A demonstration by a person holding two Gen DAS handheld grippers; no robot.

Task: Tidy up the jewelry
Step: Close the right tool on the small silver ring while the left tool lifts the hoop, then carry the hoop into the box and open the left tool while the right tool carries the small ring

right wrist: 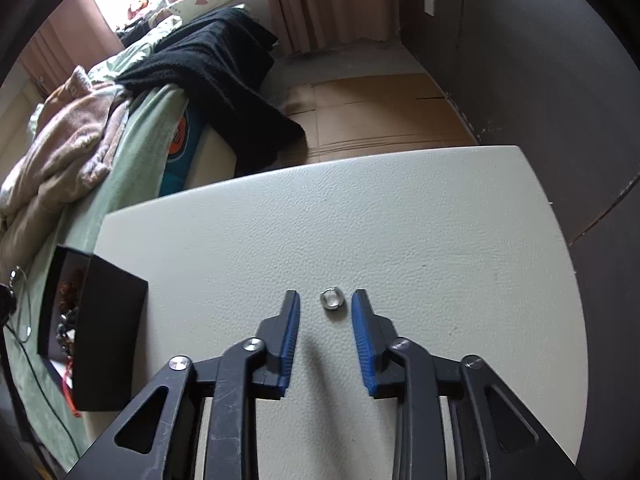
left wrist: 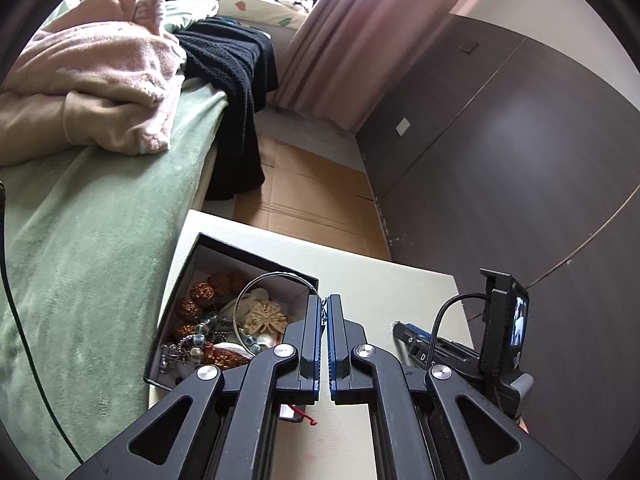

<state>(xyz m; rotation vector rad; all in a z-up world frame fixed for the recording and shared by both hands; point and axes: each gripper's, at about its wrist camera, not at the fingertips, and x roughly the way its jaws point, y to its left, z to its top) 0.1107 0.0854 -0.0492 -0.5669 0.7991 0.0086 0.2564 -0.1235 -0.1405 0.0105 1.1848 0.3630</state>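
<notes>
A black jewelry box (left wrist: 256,258) sits on the white table (left wrist: 380,280), filled with orange beads, a butterfly piece and chains. My left gripper (left wrist: 325,300) is shut on a thin silver bangle (left wrist: 256,282) that arcs over the box's right side. In the right wrist view the box (right wrist: 108,320) is at the left. A small silver ring (right wrist: 332,300) lies on the table (right wrist: 360,208) between the fingertips of my open right gripper (right wrist: 326,298), just above the surface.
A green-covered bed (left wrist: 100,240) with pink and black clothes borders the table on the left. Cardboard (left wrist: 312,196) covers the floor beyond. A dark wardrobe (left wrist: 500,152) stands at the right. The right gripper's body (left wrist: 480,344) shows in the left wrist view.
</notes>
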